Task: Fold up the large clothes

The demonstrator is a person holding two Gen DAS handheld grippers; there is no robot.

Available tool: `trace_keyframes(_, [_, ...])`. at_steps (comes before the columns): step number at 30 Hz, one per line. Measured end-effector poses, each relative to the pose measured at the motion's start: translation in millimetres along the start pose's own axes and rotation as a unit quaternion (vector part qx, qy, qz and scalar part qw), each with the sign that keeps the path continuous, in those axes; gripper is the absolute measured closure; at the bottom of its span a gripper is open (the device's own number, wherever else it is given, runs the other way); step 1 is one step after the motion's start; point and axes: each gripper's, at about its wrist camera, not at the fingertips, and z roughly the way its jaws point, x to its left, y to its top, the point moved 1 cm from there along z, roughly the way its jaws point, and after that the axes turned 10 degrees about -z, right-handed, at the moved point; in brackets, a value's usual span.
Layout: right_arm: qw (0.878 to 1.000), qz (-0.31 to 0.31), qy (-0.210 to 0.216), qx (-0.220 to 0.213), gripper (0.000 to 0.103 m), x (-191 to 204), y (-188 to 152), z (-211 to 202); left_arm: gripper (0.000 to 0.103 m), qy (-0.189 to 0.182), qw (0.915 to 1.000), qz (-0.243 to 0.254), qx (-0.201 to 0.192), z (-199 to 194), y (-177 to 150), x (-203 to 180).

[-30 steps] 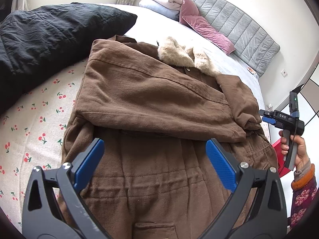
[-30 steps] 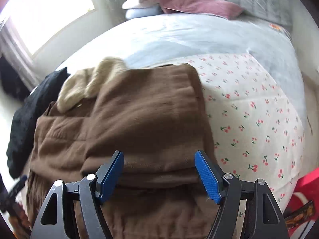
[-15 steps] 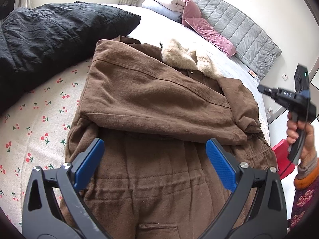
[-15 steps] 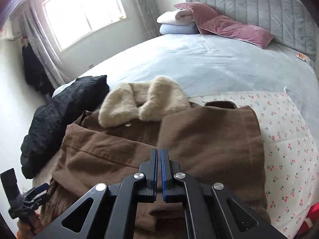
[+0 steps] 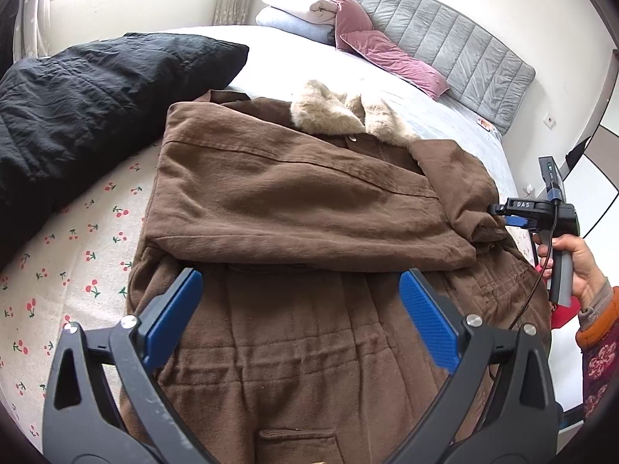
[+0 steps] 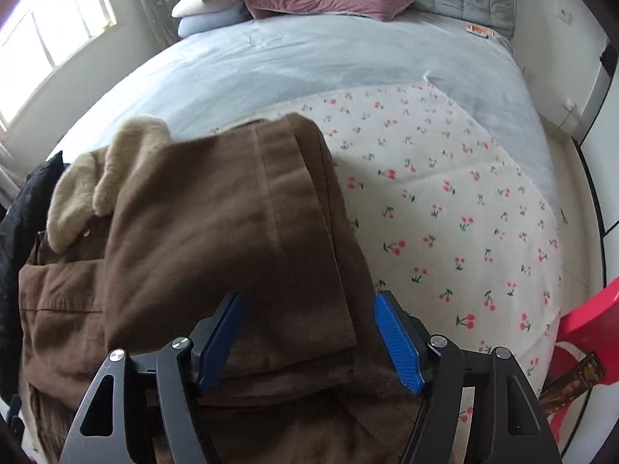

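We see the brown coat [image 5: 294,208] lying flat on the bed [image 6: 445,208], on the cherry-print sheet [image 5: 77,239], with both sleeves folded across its chest and the fur collar [image 5: 340,112] toward the grey headboard [image 5: 456,50]. The left gripper [image 5: 298,321] hovers above the lower half of the coat, its jaws released and empty. The right gripper [image 6: 309,342] has just been opening its jaws; they now stand apart on both sides of the folded sleeve [image 6: 247,239], not pressing it. A black garment [image 5: 89,104] lies beside the coat.
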Motion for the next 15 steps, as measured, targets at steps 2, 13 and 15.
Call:
trace_keyframes(2, [0.999, -0.013, -0.025, -0.016, 0.070, 7, -2, -3, 0.002, 0.004, 1.0000, 0.003, 0.002, 1, -1, -3])
trace_keyframes(13, [0.975, -0.102, 0.158, -0.118, 0.097, 79, 36, -88, 0.002, -0.028, 0.9983, 0.041, 0.031, -8, 20, -44])
trace_keyframes(15, [0.962, -0.126, 0.208, -0.127, 0.097, 107, 40, -106, 0.002, -0.042, 0.9975, 0.044, 0.036, -8, 27, -52])
